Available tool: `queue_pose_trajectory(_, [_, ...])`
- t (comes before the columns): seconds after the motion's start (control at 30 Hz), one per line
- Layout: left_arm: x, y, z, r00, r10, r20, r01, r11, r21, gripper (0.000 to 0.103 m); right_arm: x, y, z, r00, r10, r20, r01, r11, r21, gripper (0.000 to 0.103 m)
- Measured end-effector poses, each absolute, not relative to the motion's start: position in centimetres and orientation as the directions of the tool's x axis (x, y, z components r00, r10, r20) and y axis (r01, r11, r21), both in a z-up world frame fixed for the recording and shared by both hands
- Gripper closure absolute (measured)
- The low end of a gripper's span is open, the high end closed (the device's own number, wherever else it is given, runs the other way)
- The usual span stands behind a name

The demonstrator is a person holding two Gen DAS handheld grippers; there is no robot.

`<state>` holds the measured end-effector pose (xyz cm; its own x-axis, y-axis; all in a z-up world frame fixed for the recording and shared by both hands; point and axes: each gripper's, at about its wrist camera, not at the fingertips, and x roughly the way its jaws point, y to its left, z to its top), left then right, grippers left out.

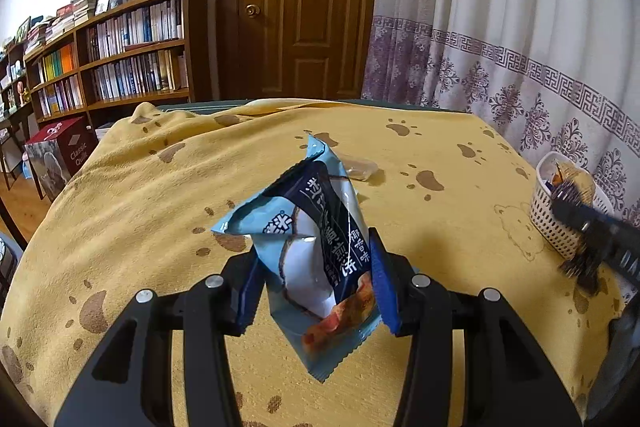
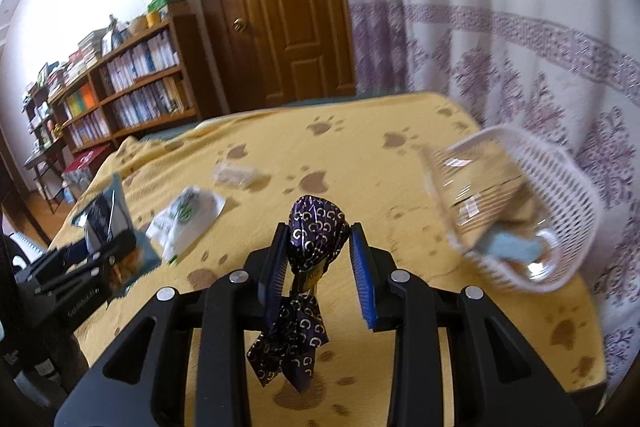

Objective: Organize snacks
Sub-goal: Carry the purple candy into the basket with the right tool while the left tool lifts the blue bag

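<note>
— The white basket [image 2: 560,195] smears with motion blur in your right wrist view; can you read its contents?

— No. The clear packet [image 2: 234,175] beyond is blurred too.

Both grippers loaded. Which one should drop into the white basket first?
Right, probably. The right gripper, shut on the purple foil candy, has the white basket close ahead-right. The left gripper, holding the blue snack packet, sees it at the table's far right edge.

Home room: bookshelf [image 1: 120,55], door [image 1: 300,3], curtain [image 1: 500,27].
</note>
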<state>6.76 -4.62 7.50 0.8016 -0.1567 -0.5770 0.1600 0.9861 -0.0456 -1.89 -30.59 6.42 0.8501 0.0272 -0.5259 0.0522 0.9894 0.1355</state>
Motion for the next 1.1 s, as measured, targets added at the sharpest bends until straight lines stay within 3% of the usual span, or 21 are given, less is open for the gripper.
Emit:
queue_pose_trajectory(0.47, [5.4,-6.5,7.7,0.81,-0.177,-0.559,0.211,0.978,-0.004,0.055,-2.9,-39.4,8.9,0.856,-0.228,-0.464,0.315,0.942,0.119,0.071])
queue_pose_trajectory(0.77, [5.3,-7.0,7.5,0.804,-0.181,-0.566,0.223,0.975,0.006,0.055,-1.7,-44.3,7.6,0.812,-0.282,-0.511,0.399,0.908,0.132,0.071])
queue_pose_trajectory(0.8, [5.4,-7.0,7.4,0.802,-0.183,-0.569,0.225,0.974,0.004,0.055,-1.5,-44.6,7.4,0.81,-0.276,-0.517,0.397,0.907,0.137,0.069])
queue_pose_trajectory(0.9, [5.5,-7.2,7.3,0.796,-0.19,-0.575,0.232,0.973,0.0,0.055,-1.9,-45.6,7.1,0.81,-0.283,-0.513,0.42,0.892,0.17,0.044])
queue_pose_trajectory(1.1, [5.5,-7.5,7.2,0.792,-0.199,-0.576,0.244,0.97,0.0,0.055,-2.9,-46.1,6.7,0.815,-0.268,-0.514,0.413,0.891,0.19,0.044])
